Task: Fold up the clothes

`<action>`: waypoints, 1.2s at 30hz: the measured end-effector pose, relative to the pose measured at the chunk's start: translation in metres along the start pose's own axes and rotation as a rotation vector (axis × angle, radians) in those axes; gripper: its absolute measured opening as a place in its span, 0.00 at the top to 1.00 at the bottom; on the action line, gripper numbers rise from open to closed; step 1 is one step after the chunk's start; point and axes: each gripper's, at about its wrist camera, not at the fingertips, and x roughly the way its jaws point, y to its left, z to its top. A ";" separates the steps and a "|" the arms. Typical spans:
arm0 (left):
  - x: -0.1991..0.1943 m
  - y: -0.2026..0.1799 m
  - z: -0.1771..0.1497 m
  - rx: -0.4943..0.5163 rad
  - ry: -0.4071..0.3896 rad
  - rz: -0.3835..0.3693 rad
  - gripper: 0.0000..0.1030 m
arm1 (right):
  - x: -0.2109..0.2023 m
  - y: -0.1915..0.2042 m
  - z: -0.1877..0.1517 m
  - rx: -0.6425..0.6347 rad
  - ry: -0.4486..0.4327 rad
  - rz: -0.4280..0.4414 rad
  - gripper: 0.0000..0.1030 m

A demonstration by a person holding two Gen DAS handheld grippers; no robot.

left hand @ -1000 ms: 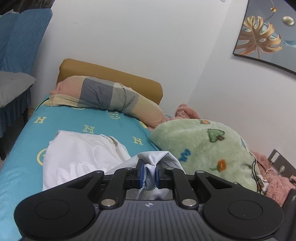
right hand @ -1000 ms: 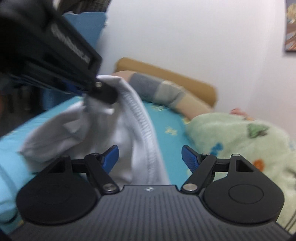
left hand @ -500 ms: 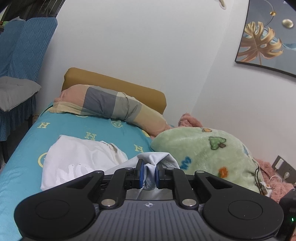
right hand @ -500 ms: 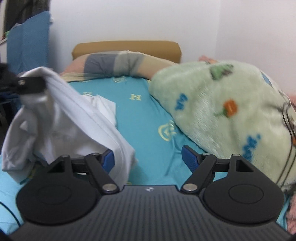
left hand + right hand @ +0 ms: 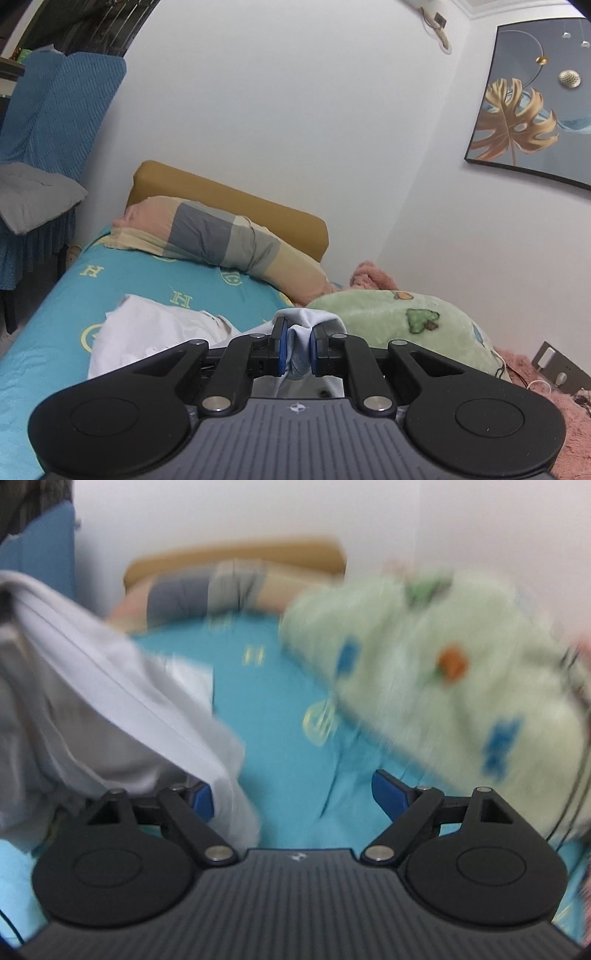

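Note:
My left gripper (image 5: 297, 341) is shut on a bunched fold of a pale white-blue garment (image 5: 301, 321), lifted above the bed. Another part of white clothing (image 5: 147, 332) lies crumpled on the turquoise bed sheet (image 5: 55, 332) to the left. In the blurred right wrist view the same white garment (image 5: 110, 709) hangs down from the upper left, its lower edge draped by the left fingertip (image 5: 201, 799). My right gripper (image 5: 291, 797) is opening wide; the cloth's edge hangs just inside the left pad, not pressed, with bare sheet behind.
A striped pillow (image 5: 221, 243) and a brown headboard (image 5: 229, 195) lie at the far end of the bed. A green plush blanket (image 5: 406, 325) fills the right side, with a pink one (image 5: 535, 376) beyond. A blue-covered chair (image 5: 44, 122) stands left. A picture (image 5: 528, 107) hangs on the wall.
The left gripper has risen slightly and tilted up, keeping its hold on the cloth. The right gripper has swung right and downward toward the sheet, and its jaws have widened.

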 end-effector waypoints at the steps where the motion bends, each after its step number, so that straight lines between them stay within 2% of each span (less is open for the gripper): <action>1: -0.002 0.001 0.001 -0.002 -0.005 0.007 0.88 | 0.007 -0.003 -0.002 0.030 0.042 0.003 0.16; 3: -0.007 0.005 0.003 -0.019 -0.010 0.021 0.88 | 0.010 -0.008 -0.003 0.048 0.032 -0.046 0.16; 6: -0.014 0.016 0.006 -0.063 -0.018 0.048 0.88 | -0.017 -0.019 0.009 0.085 -0.144 -0.091 0.16; 9: -0.020 0.033 0.009 -0.111 0.002 0.086 0.88 | -0.050 -0.023 0.023 0.096 -0.354 -0.054 0.16; 13: -0.024 0.053 0.008 -0.156 0.062 0.151 0.87 | -0.072 -0.011 0.038 -0.008 -0.538 0.034 0.16; 18: -0.020 0.063 0.003 -0.139 0.173 0.240 0.73 | -0.081 0.013 0.056 -0.158 -0.638 0.152 0.16; 19: -0.019 0.063 0.001 -0.131 0.193 0.255 0.67 | -0.082 0.017 0.059 -0.180 -0.645 0.171 0.16; 20: -0.019 0.061 -0.001 -0.113 0.206 0.271 0.54 | -0.084 0.020 0.060 -0.198 -0.648 0.185 0.16; 21: -0.019 0.058 -0.003 -0.094 0.218 0.287 0.42 | -0.086 0.022 0.061 -0.215 -0.651 0.199 0.16; 22: -0.017 0.053 -0.004 -0.064 0.227 0.301 0.37 | -0.087 0.023 0.062 -0.224 -0.649 0.213 0.16; 24: -0.014 0.039 -0.009 0.027 0.234 0.335 0.22 | -0.089 0.022 0.061 -0.221 -0.636 0.241 0.16; 25: -0.013 0.031 -0.012 0.081 0.235 0.353 0.19 | -0.090 0.021 0.061 -0.218 -0.629 0.250 0.16; 28: -0.005 0.001 -0.024 0.271 0.199 0.422 0.16 | -0.093 0.018 0.062 -0.208 -0.610 0.267 0.16; 32: 0.004 -0.035 -0.044 0.498 0.089 0.551 0.14 | -0.093 0.014 0.062 -0.192 -0.596 0.284 0.16; 34: 0.007 -0.047 -0.050 0.588 0.012 0.626 0.13 | -0.092 0.013 0.062 -0.191 -0.590 0.284 0.16; 36: 0.007 -0.054 -0.050 0.611 -0.045 0.669 0.12 | -0.091 0.013 0.060 -0.191 -0.590 0.278 0.16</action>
